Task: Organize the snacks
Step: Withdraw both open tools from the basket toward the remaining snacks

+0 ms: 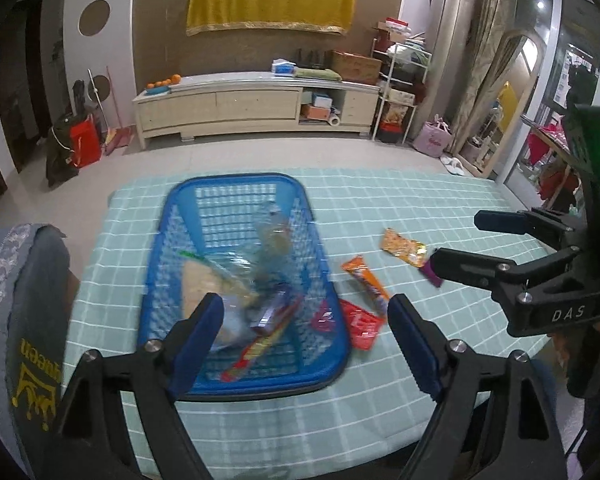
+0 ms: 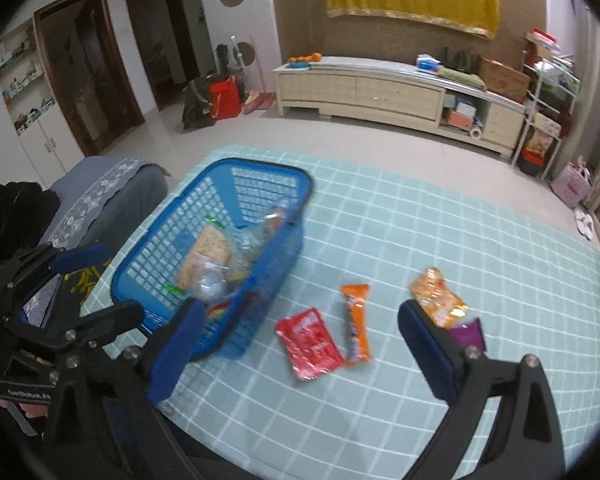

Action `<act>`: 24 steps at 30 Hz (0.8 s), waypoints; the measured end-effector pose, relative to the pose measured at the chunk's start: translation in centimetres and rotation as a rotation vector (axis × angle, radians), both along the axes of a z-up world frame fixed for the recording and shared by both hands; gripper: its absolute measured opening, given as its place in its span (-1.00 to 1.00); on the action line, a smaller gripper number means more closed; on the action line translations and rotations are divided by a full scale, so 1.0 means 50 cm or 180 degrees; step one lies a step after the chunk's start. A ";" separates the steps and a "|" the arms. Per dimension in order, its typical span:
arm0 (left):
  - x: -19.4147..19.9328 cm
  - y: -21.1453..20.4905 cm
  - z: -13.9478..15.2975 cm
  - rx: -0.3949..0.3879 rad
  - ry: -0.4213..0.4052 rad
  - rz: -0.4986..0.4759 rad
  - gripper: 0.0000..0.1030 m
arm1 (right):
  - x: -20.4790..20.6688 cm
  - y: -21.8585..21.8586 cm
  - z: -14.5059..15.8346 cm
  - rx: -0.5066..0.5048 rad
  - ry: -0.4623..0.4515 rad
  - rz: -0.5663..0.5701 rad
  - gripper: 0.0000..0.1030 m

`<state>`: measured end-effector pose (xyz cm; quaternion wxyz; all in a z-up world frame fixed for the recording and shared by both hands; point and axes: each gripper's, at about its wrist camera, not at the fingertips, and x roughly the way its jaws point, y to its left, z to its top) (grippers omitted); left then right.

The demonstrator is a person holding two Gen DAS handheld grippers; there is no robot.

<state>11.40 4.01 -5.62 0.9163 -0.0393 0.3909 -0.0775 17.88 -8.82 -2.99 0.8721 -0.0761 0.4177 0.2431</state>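
Note:
A blue mesh basket (image 1: pixel 172 240) (image 2: pixel 268 168) stands on the checked cloth and holds a cracker pack (image 2: pixel 208 244), clear bags and a striped bar. Right of it on the cloth lie a red packet (image 1: pixel 362 326) (image 2: pixel 310 342), an orange bar (image 1: pixel 366 276) (image 2: pixel 356 326), an orange-yellow packet (image 1: pixel 404 246) (image 2: pixel 438 296) and a purple packet (image 1: pixel 432 272) (image 2: pixel 468 334). My left gripper (image 1: pixel 304 312) (image 2: pixel 108 284) hangs open above the basket's near end, empty. My right gripper (image 2: pixel 302 316) (image 1: pixel 470 240) hovers open over the loose packets, holding nothing.
The table (image 2: pixel 420 400) wears a pale green checked cloth. A grey sofa arm with a lace cover (image 1: pixel 16 280) (image 2: pixel 112 188) sits left of the table. A low cabinet (image 1: pixel 256 108) stands against the far wall across the tiled floor.

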 end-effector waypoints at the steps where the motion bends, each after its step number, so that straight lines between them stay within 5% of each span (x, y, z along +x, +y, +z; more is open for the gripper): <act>1: 0.004 -0.008 -0.001 -0.0022 0.0016 -0.0011 0.60 | 0.001 -0.016 0.000 0.0002 -0.0006 -0.0033 0.92; 24: 0.094 -0.264 -0.122 0.0146 0.0420 -0.0063 0.60 | 0.034 -0.277 -0.097 -0.0096 0.0074 -0.0264 0.92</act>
